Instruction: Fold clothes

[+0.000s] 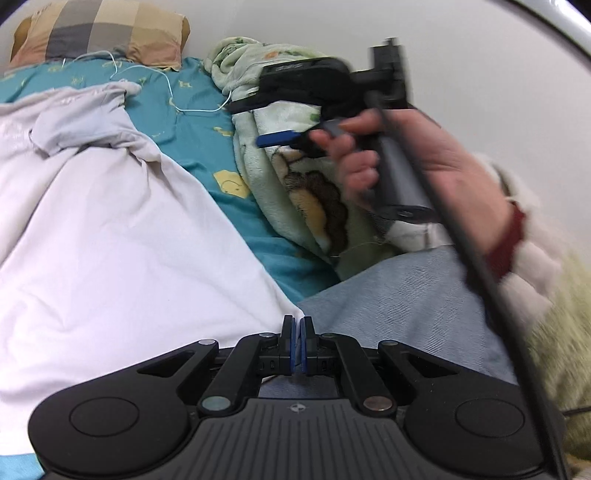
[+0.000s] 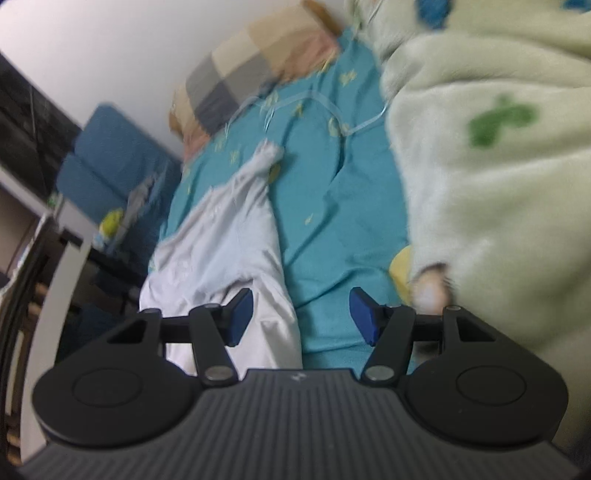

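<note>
A white garment (image 1: 110,240) lies spread over the teal bedsheet (image 1: 199,140), its top end bunched. Its near corner runs into my left gripper (image 1: 297,343), whose blue pads are shut on that edge. In the left wrist view a hand (image 1: 424,158) holds my right gripper (image 1: 295,134) above the fleece blanket, blurred. In the right wrist view the right gripper (image 2: 301,317) stands open, nothing between its pads. Its left pad is over the garment (image 2: 229,236), its right pad over the bare sheet (image 2: 332,221).
A pale green fleece blanket (image 1: 295,177) (image 2: 498,184) is heaped along the bed's right side. A checked pillow (image 1: 99,29) (image 2: 251,70) and a thin white cable (image 1: 173,99) lie at the head. Grey-blue ribbed cloth (image 1: 406,314) is near my left gripper. Blue furniture (image 2: 110,166) stands beyond the bed's left edge.
</note>
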`<state>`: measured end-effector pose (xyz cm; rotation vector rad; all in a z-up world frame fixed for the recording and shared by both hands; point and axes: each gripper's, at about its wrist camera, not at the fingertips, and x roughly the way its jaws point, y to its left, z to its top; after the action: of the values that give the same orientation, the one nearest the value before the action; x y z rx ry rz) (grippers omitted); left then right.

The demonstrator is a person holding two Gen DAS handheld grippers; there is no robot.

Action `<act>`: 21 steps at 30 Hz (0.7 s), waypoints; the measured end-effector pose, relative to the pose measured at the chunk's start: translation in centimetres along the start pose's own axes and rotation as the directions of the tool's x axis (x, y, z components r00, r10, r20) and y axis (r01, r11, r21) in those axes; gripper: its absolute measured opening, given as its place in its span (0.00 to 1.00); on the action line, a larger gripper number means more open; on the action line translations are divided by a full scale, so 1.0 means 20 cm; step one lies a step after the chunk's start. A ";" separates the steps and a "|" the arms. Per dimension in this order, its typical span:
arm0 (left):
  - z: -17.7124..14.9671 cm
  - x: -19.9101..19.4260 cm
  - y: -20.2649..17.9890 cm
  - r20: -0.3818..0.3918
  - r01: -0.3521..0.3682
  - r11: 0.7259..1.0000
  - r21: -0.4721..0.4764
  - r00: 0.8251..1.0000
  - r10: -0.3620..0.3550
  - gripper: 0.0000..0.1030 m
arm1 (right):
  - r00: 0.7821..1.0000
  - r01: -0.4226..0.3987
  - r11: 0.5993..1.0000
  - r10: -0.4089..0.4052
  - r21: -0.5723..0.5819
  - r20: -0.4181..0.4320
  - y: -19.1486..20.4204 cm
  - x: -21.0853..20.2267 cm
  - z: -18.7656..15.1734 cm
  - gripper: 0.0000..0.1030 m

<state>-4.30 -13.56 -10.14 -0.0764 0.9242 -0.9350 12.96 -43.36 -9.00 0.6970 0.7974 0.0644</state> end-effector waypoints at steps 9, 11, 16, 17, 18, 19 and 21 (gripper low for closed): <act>-0.02 -0.03 0.05 0.032 0.014 0.999 -0.033 0.999 -0.013 0.03 | 0.989 -0.013 0.981 -0.015 -0.192 -0.146 0.19 0.48 -0.08 0.46; -0.01 -0.08 0.09 0.059 0.023 0.997 -0.079 0.998 -0.019 0.02 | 0.985 0.019 0.986 -0.047 -0.169 -0.165 0.18 0.55 -0.10 0.12; 0.01 -0.31 0.22 0.176 0.082 0.965 -0.250 0.984 -0.038 0.02 | 0.989 0.045 0.980 -0.071 -0.193 -0.130 0.29 0.51 -0.08 0.06; -0.01 -0.35 0.26 0.194 0.092 0.950 -0.297 0.980 -0.034 0.02 | 0.992 0.026 0.982 -0.049 -0.189 -0.118 0.33 0.48 -0.07 0.06; -0.03 -0.38 0.30 0.211 0.103 0.934 -0.343 0.977 -0.030 0.02 | 0.994 0.001 0.982 -0.023 -0.189 -0.111 0.39 0.46 -0.06 0.06; -0.05 -0.42 0.34 0.229 0.114 0.915 -0.388 0.973 -0.025 0.02 | 0.995 -0.022 0.982 0.002 -0.190 -0.104 0.45 0.45 -0.04 0.06; -0.09 -0.49 0.42 0.254 0.132 0.871 -0.474 0.967 -0.008 0.02 | 0.994 -0.040 0.972 0.016 -0.232 -0.106 0.58 0.46 -0.05 0.06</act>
<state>-2.59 -0.73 -8.46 -0.6510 0.9117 -0.7182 21.16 -30.94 -8.40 0.4839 0.8627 0.2187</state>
